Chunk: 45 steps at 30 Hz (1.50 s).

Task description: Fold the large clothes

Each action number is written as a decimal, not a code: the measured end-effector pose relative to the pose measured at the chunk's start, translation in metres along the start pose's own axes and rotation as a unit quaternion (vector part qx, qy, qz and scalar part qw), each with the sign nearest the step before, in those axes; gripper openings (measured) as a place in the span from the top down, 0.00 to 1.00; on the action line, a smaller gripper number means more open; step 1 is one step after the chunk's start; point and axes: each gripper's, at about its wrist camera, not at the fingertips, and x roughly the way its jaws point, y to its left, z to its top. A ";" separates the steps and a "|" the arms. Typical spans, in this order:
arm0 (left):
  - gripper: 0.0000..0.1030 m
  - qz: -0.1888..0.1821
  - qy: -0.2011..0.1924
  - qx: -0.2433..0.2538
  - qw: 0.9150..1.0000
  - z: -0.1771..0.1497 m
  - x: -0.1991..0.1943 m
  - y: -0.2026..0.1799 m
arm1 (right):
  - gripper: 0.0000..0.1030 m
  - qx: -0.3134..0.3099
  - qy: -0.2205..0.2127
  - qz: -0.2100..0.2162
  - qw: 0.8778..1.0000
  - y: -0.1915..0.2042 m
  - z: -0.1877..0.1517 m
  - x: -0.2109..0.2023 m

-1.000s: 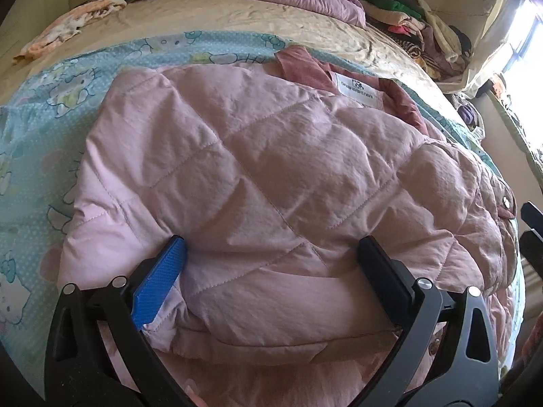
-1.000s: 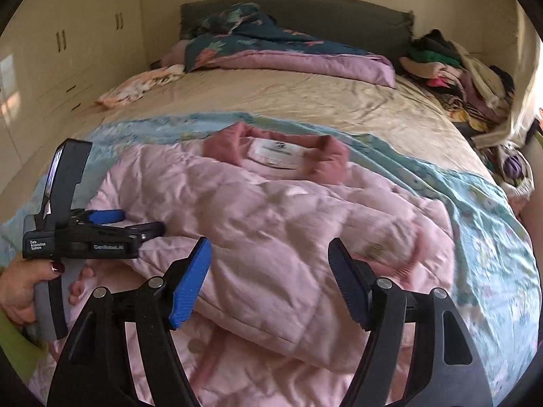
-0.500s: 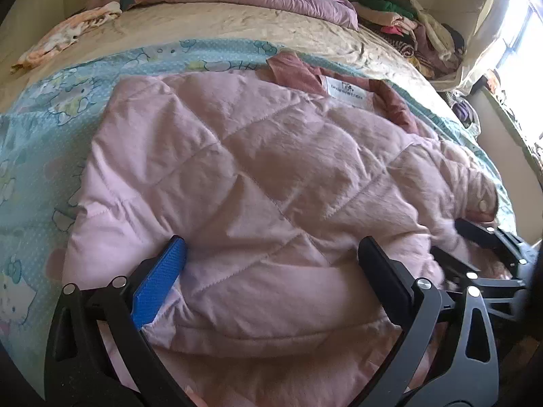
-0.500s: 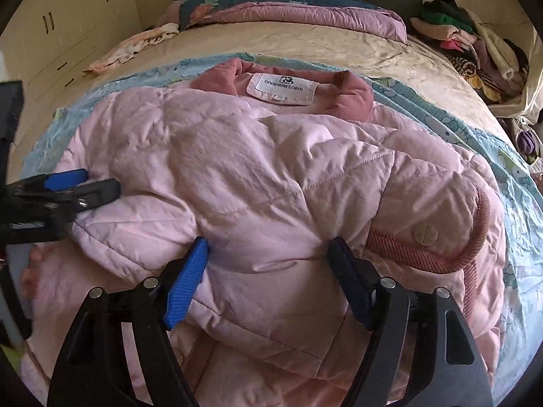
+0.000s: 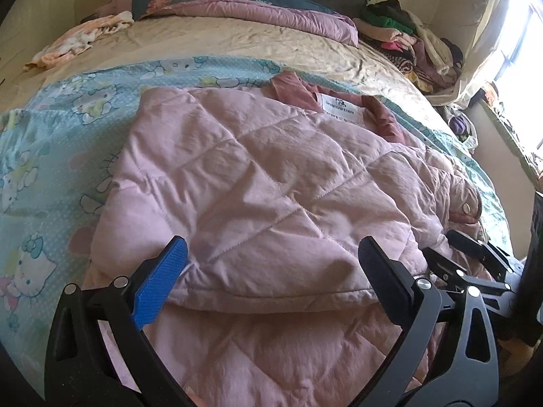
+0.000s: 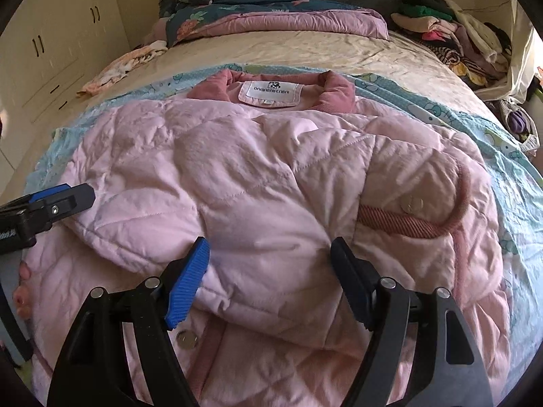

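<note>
A pink quilted jacket [image 5: 271,183] lies on a light blue cartoon-print sheet [image 5: 61,129] on the bed, collar and white label [image 6: 269,94] at the far end. Both sides are folded over its middle, and the right sleeve cuff with a snap button [image 6: 412,203] lies on top. My left gripper [image 5: 271,271] is open, fingers on either side of the folded left edge, holding nothing. My right gripper [image 6: 269,264] is open over the folded right part, holding nothing. The right gripper shows in the left wrist view [image 5: 475,264]; the left one shows in the right wrist view [image 6: 51,203].
A purple quilt and dark floral bedding [image 6: 271,13] lie at the headboard. A heap of clothes [image 6: 458,40] sits at the bed's far right corner. A small patterned garment [image 6: 125,64] lies far left. White wardrobes [image 6: 51,51] stand left; a window [image 5: 516,34] is right.
The right gripper came down and forward from above the jacket to low over its folded right side. The left gripper drew back a little from the fold. Both stayed open.
</note>
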 end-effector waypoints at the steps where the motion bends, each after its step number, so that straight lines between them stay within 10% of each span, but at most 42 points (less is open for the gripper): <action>1: 0.08 -0.001 -0.001 -0.001 1.000 0.000 -0.001 0.000 | 0.29 0.001 -0.002 0.001 1.000 0.000 -0.002 -0.004; 45: 0.08 -0.042 -0.063 0.000 0.997 -0.021 -0.105 -0.023 | 0.08 0.068 -0.098 0.027 0.992 -0.013 -0.027 -0.140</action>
